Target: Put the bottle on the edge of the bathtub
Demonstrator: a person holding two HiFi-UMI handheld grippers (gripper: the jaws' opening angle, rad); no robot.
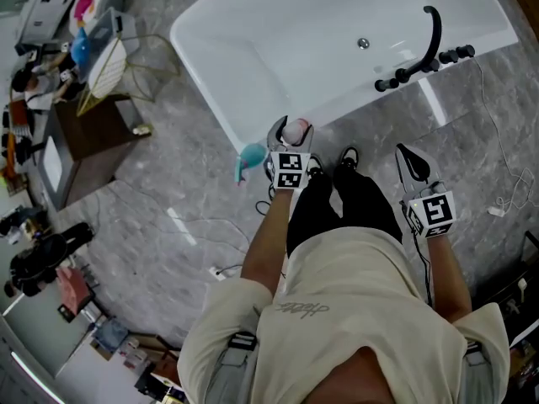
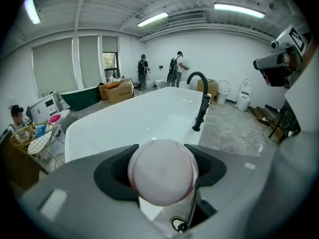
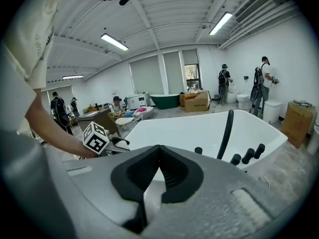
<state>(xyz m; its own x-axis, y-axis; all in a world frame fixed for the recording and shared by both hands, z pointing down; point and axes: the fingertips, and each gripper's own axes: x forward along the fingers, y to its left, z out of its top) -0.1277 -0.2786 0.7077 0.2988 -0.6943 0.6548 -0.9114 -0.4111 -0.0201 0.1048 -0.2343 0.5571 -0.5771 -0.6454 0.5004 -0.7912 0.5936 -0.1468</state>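
Bottle [image 2: 162,171]: clamped between the jaws of the left claw [image 1: 289,139], held at the near rim of the bathtub [image 1: 269,49]; apparently not yet set down. Placing and release remained. Right claw [image 3: 158,172]: jaws together, empty, beside the bathtub.

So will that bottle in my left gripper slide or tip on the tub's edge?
Probably slippery, maybe apt to roll: the bottle looks smooth and rounded, and the bathtub rim is glossy. Likely stiff: the fingers grip it without visible denting.
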